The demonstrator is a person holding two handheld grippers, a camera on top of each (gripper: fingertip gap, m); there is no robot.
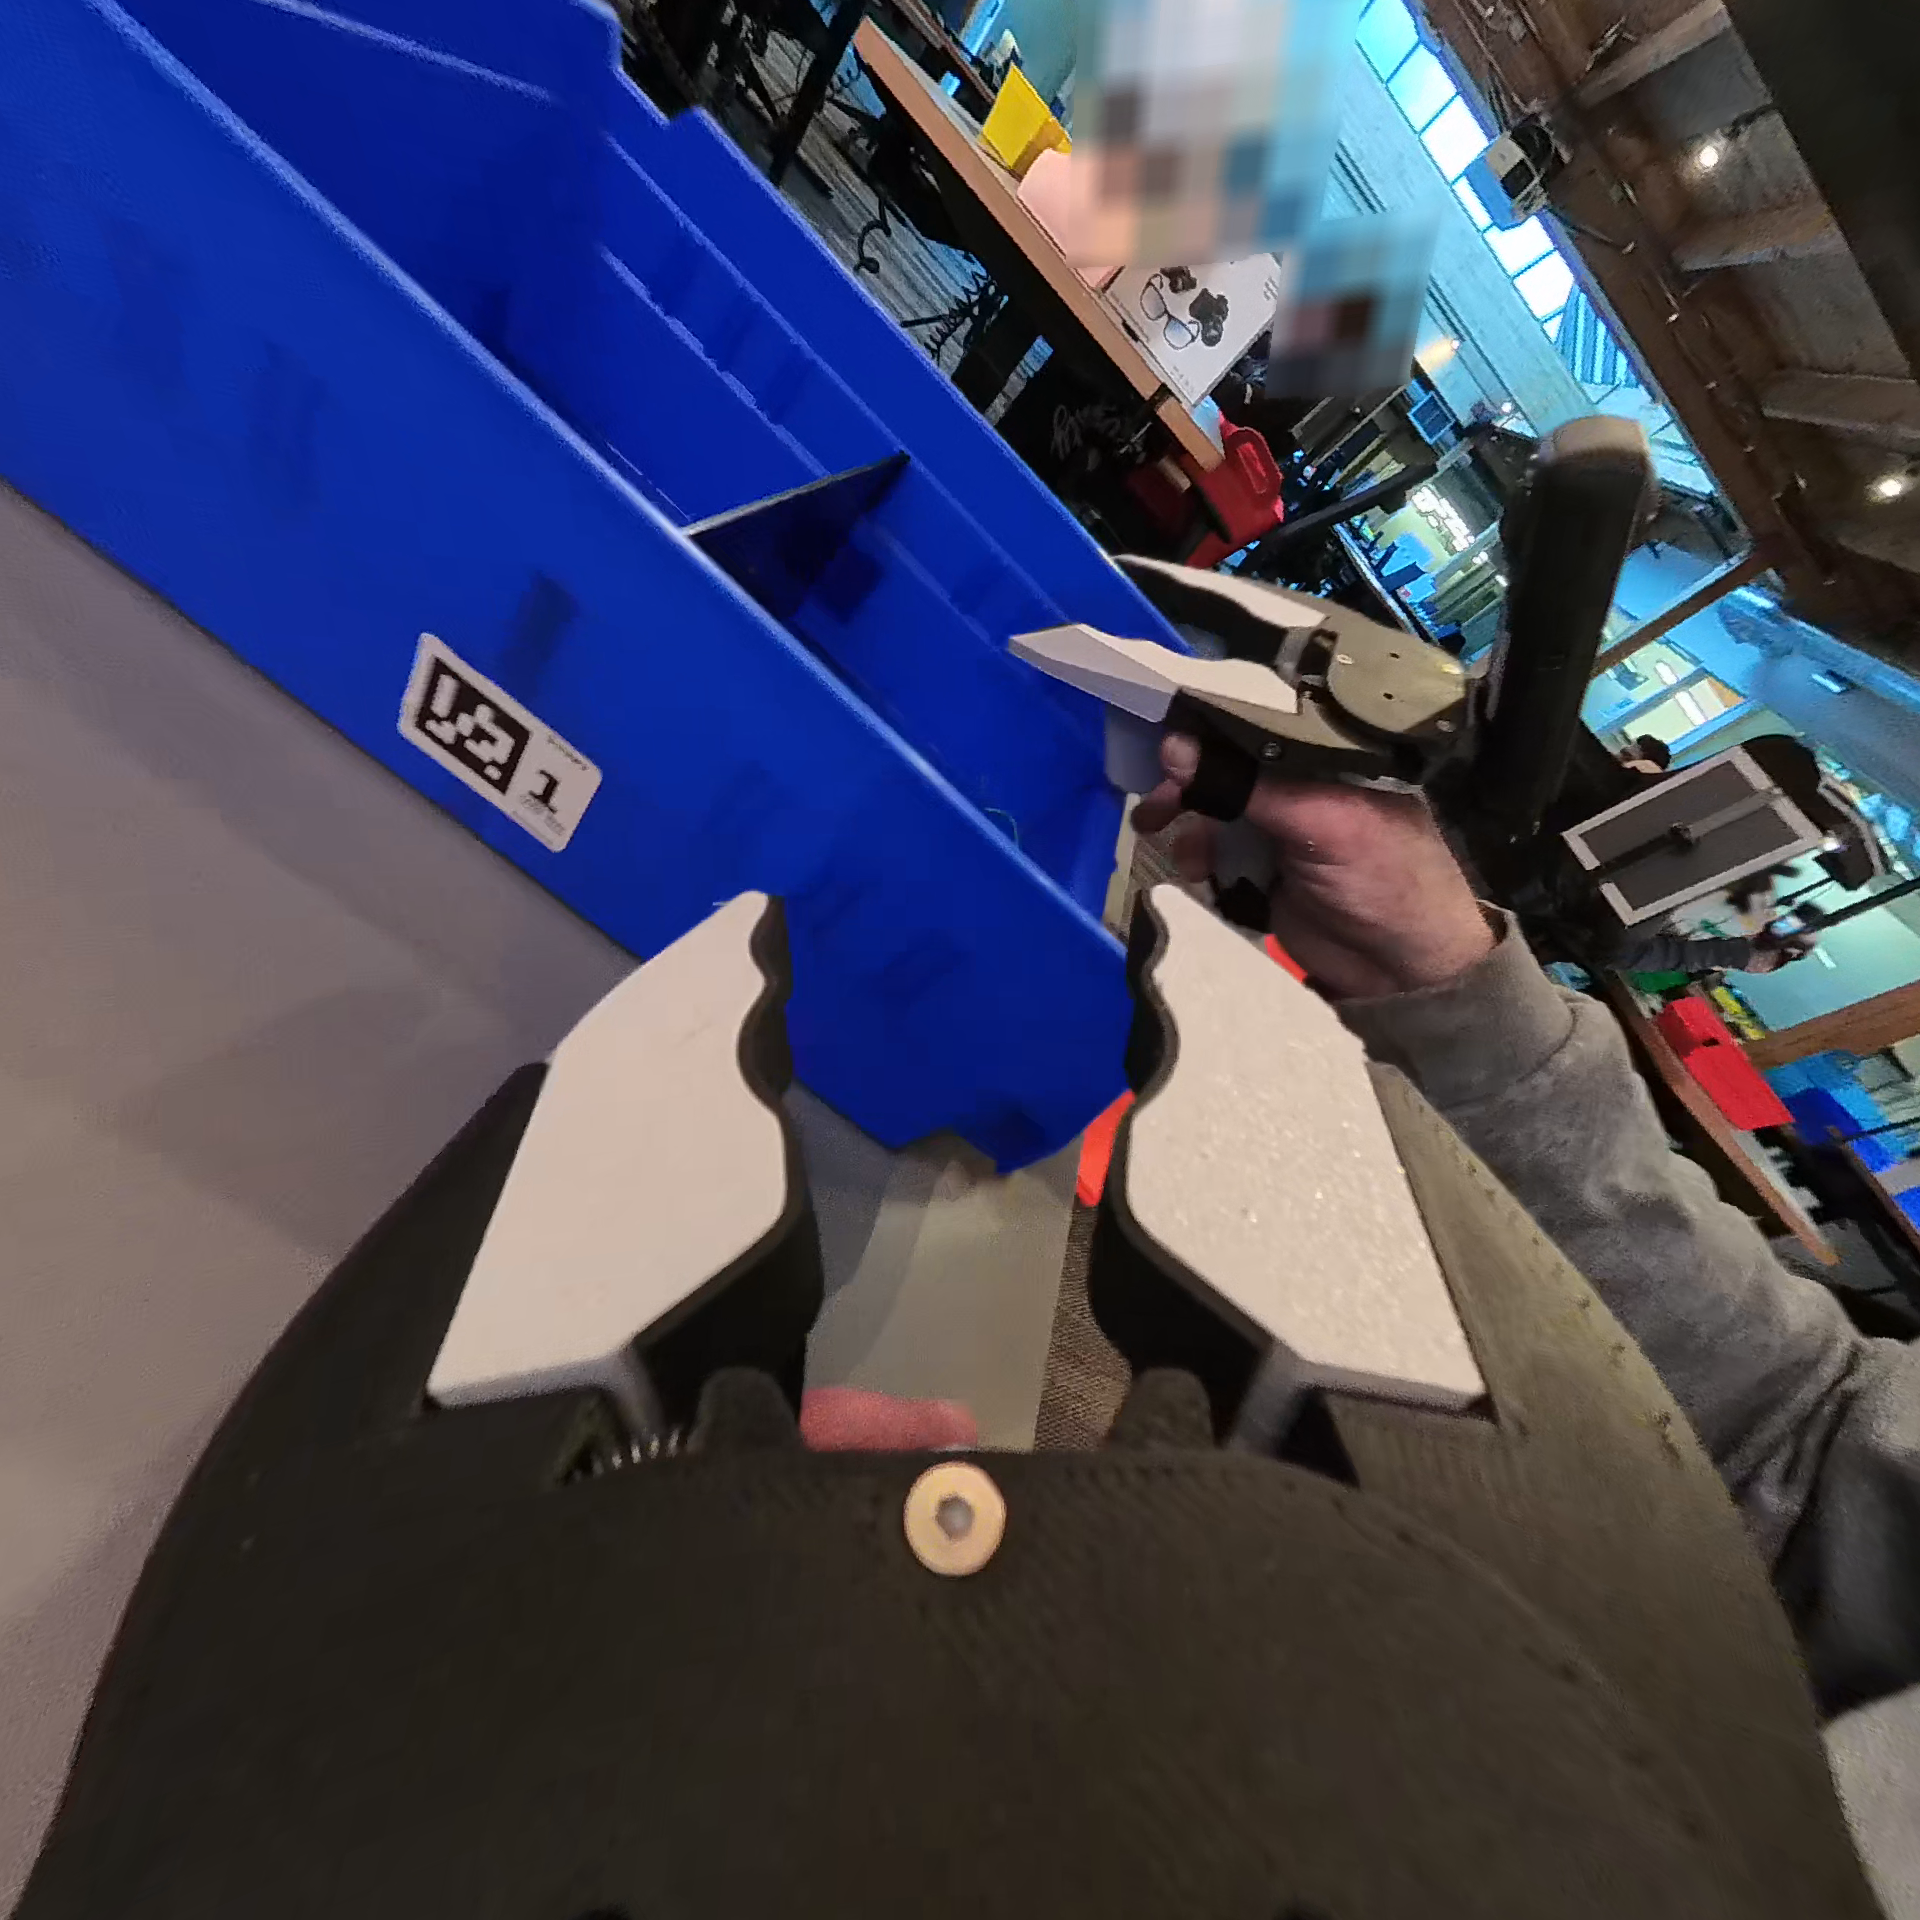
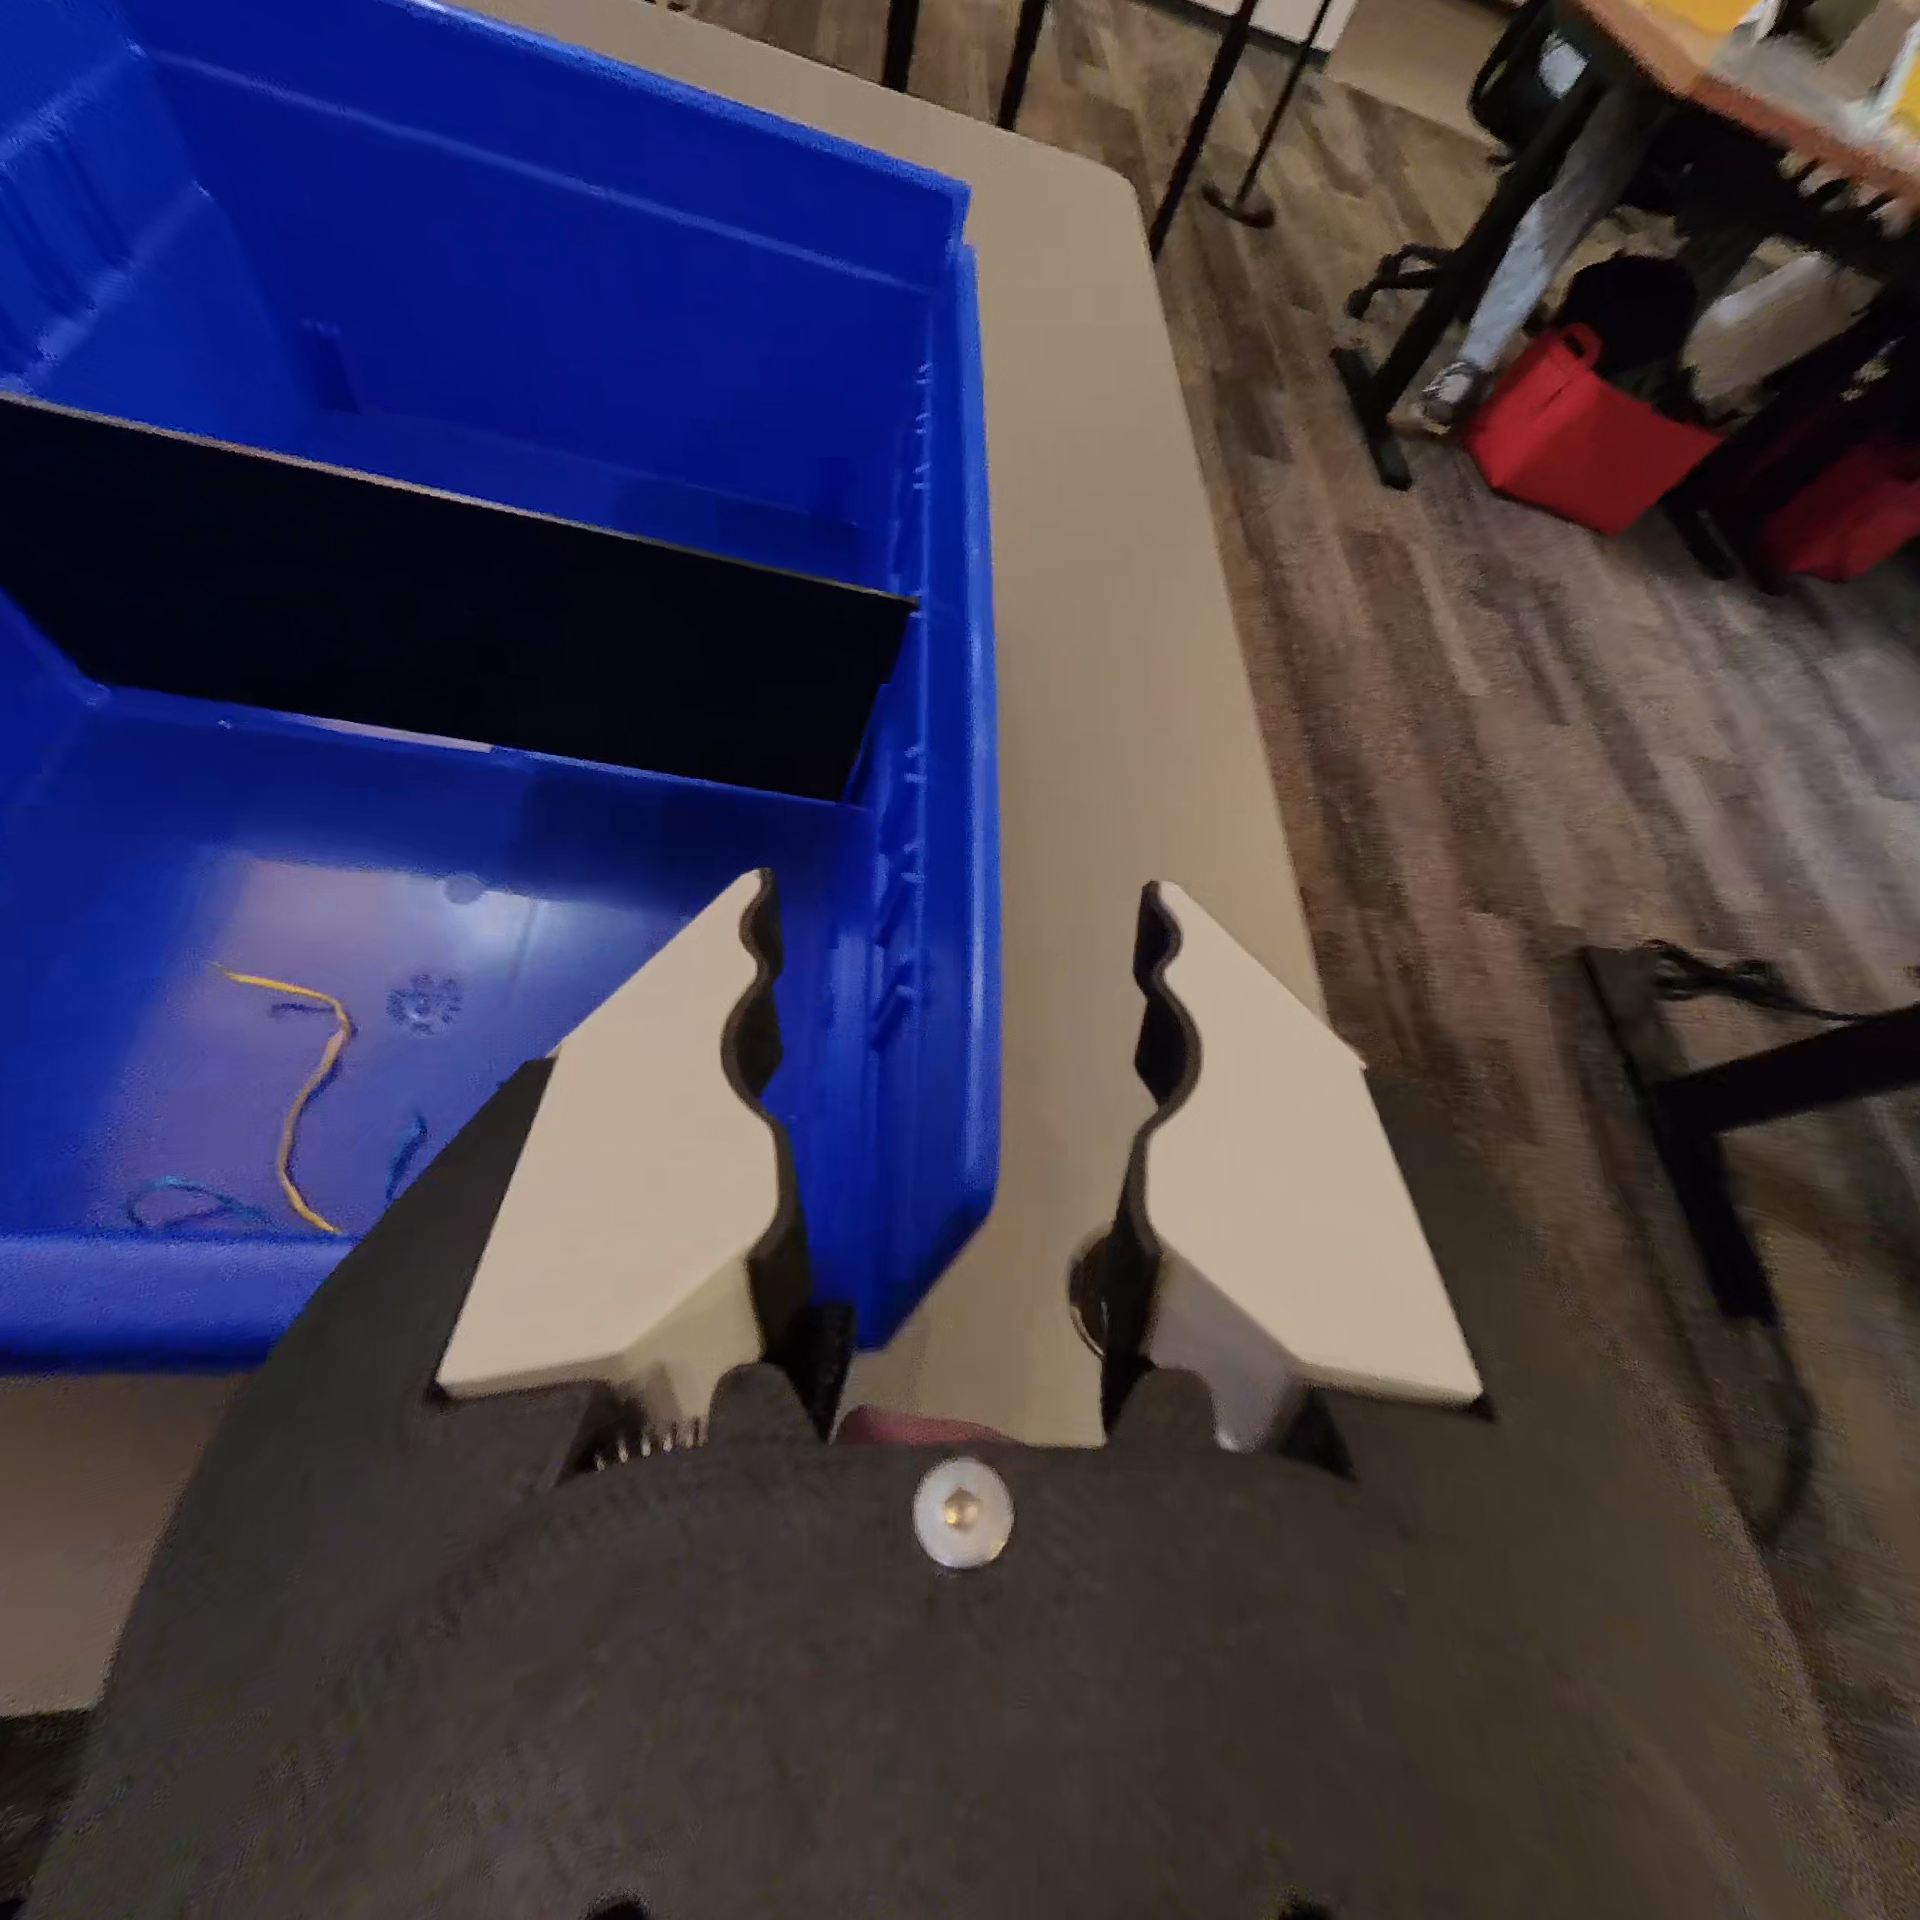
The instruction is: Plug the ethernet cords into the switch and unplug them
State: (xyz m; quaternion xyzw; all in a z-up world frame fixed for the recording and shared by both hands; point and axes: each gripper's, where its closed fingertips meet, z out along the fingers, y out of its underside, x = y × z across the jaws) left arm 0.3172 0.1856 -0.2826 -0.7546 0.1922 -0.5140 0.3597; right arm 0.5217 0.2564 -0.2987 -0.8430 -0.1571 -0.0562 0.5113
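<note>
Both grippers are hovering with nothing in them. The left gripper is carrying its jaws released, and beyond their tips a corner of the blue bin is sitting on the grey worktop. The right gripper is likewise holding its jaws spread apart and empty; the bin's right wall is running up just left of the gap, with a black divider ahead and to the left, and a few loose thread scraps lying on the bin floor left of the jaws.

Neither the ethernet cords nor the switch is showing in either view, so where they are lying cannot be told.

As a judgement: such cords are probably light and floppy, with small rigid plugs and a springy release tab that could snap. Pinching the stiff plug body close behind the tab is likely giving the best control.
</note>
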